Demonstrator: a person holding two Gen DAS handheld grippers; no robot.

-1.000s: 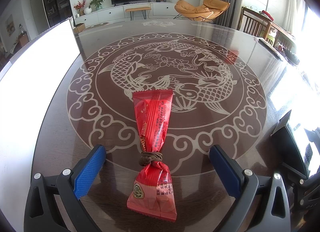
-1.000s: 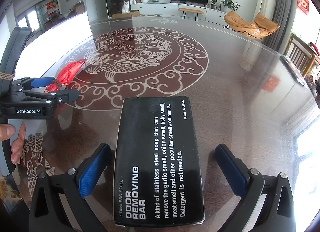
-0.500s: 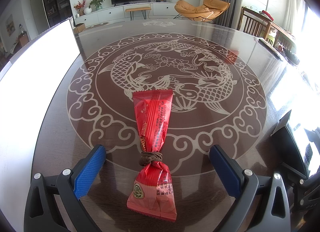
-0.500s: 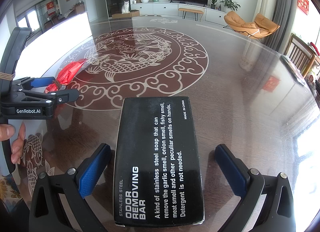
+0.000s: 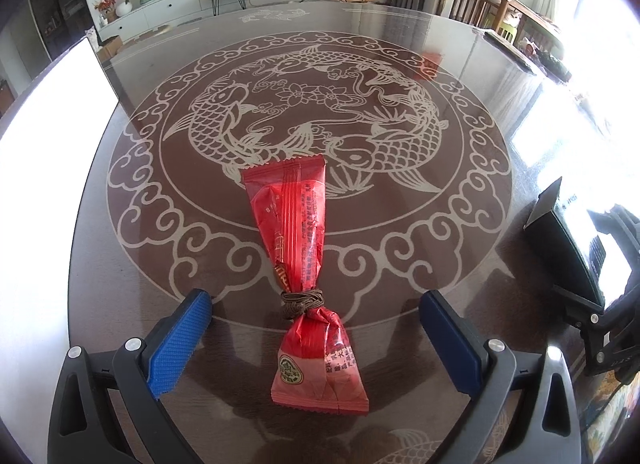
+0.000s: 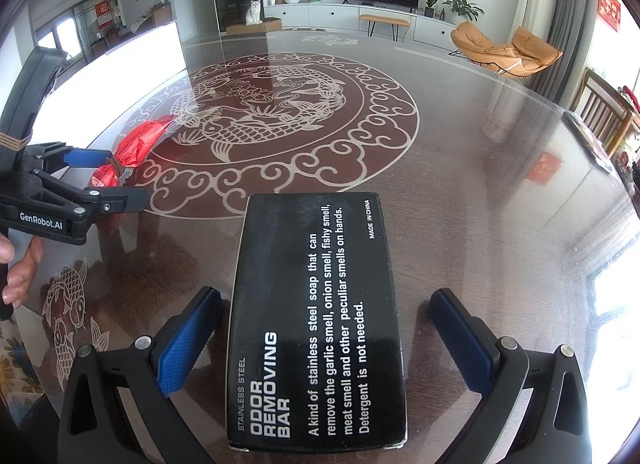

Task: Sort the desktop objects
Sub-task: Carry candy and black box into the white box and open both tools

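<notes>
While both spread wide: left gripper [image 5: 316, 338] astride red packet [image 5: 298, 232] (seemingly untouched), right gripper [image 6: 326, 340] astride black box [image 6: 316, 316]

The glossy dark wooden desk [image 5: 460, 44] bears a pale carp medallion. On it lie a red snack packet [image 5: 304, 260] tied with brown cord and, well apart, a black soap box [image 6: 316, 324].
</notes>
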